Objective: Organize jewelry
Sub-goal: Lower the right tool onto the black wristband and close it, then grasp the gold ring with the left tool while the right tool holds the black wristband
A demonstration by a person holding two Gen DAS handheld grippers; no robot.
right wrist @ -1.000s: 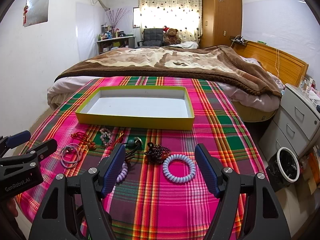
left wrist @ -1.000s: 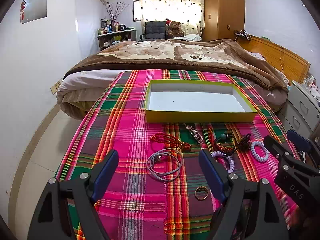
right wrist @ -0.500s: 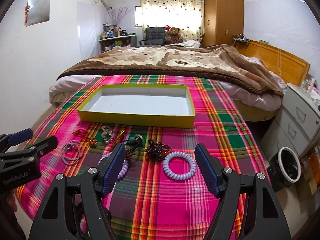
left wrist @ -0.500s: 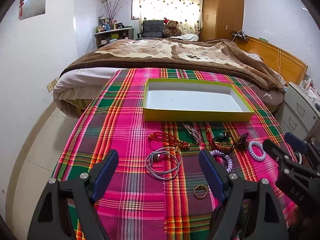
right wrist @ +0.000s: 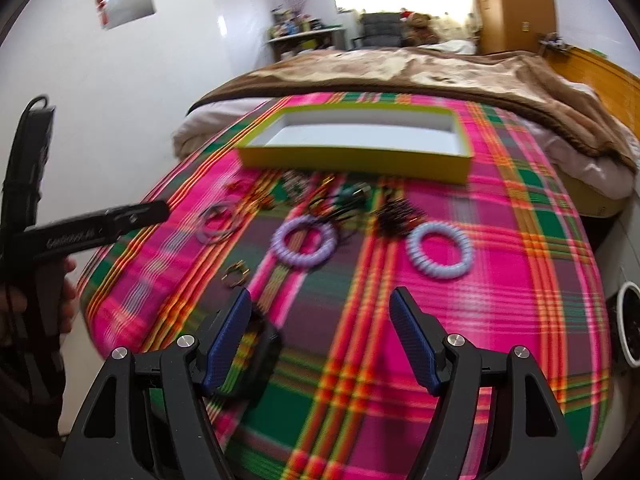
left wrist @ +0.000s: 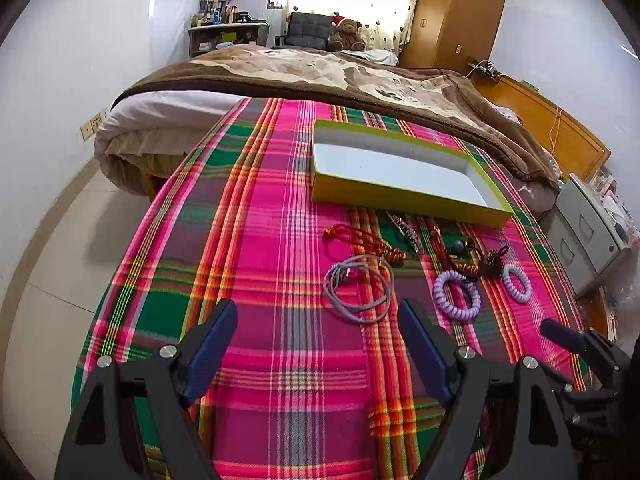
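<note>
We see bare plaid desk (left wrist: 260, 280) across the left and lower frame, free for passage. Jewelry clutters the middle right: grey cord (left wrist: 358, 288), purple coil (left wrist: 457, 295), what seems, through blur, a ring (right wrist: 236, 274). The yellow tray (left wrist: 400, 196) blocks beyond.

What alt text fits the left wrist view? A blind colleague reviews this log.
The open left gripper hovers over a plaid cloth, facing a grey cord loop, two purple coil bracelets and an empty yellow tray beyond.

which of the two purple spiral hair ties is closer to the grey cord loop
The darker lilac spiral tie, lying beside the grey cord loop; the paler one lies farther right.
</note>
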